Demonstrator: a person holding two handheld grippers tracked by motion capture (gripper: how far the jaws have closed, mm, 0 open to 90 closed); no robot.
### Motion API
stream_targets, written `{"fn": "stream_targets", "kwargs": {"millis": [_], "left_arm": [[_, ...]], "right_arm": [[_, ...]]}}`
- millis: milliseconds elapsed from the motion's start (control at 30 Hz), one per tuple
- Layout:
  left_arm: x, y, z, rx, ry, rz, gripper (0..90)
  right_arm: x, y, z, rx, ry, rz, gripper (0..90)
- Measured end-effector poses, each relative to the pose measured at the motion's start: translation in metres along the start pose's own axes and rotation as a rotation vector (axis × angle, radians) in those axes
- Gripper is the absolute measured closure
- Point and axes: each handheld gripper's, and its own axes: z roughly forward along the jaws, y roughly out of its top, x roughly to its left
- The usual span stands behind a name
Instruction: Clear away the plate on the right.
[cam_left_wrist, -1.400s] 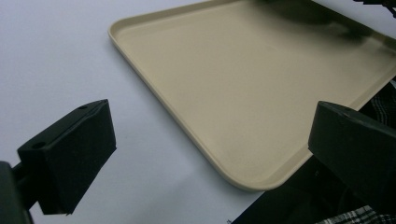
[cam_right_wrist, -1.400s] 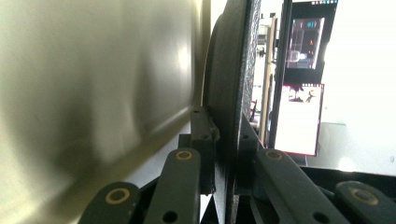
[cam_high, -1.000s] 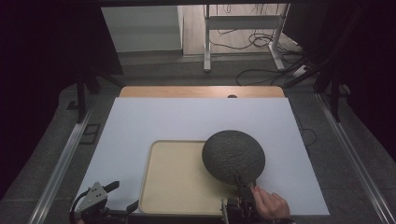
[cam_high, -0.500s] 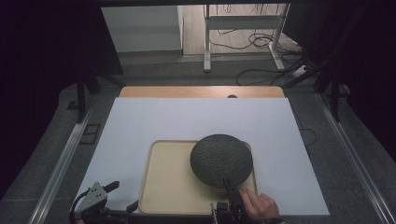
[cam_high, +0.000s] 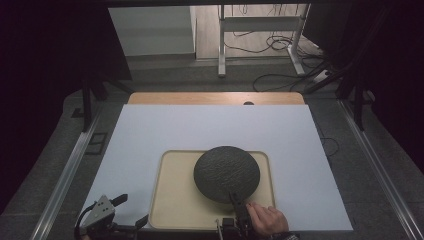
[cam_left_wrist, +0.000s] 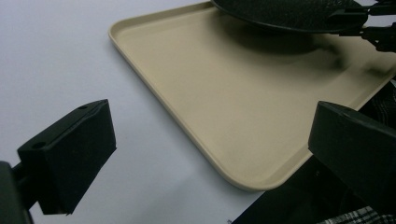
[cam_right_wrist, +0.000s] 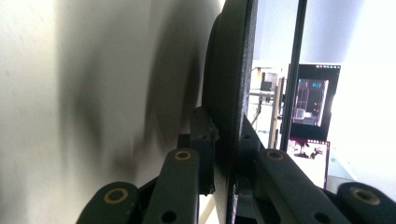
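A round dark textured plate (cam_high: 226, 173) hangs a little above the beige tray (cam_high: 175, 200), over its right half. My right gripper (cam_high: 236, 201) is shut on the plate's near rim, a hand (cam_high: 267, 219) behind it. In the right gripper view the plate (cam_right_wrist: 231, 88) runs edge-on between the two jaws, with the tray (cam_right_wrist: 70, 93) to its left. My left gripper (cam_high: 122, 212) stands open at the table's front left corner, beside the tray. Nothing lies between its fingers in the left gripper view, where the tray (cam_left_wrist: 224, 112) and the plate (cam_left_wrist: 285, 14) show ahead.
The tray lies on a white sheet (cam_high: 150, 135) that covers the wooden table (cam_high: 215, 98). Metal rails (cam_high: 70, 170) run along both sides. Cables (cam_high: 280, 45) and a stand's legs lie on the floor beyond the far edge.
The plate, held by my right gripper, has moved left over the tray, from its right edge toward its middle. The left gripper has stayed put.
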Motion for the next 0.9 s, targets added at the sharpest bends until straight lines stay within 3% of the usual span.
{"fn": "stream_targets", "kwargs": {"millis": [567, 900], "left_arm": [[0.000, 0.000, 0.000, 0.002, 0.000, 0.002, 0.5], [-0.001, 0.000, 0.000, 0.004, 0.000, 0.003, 0.5]], "right_arm": [[0.006, 0.023, 0.008, -0.040, 0.018, -0.031, 82.5], [0.009, 0.026, 0.011, -0.032, 0.075, -0.030, 83.0]]}}
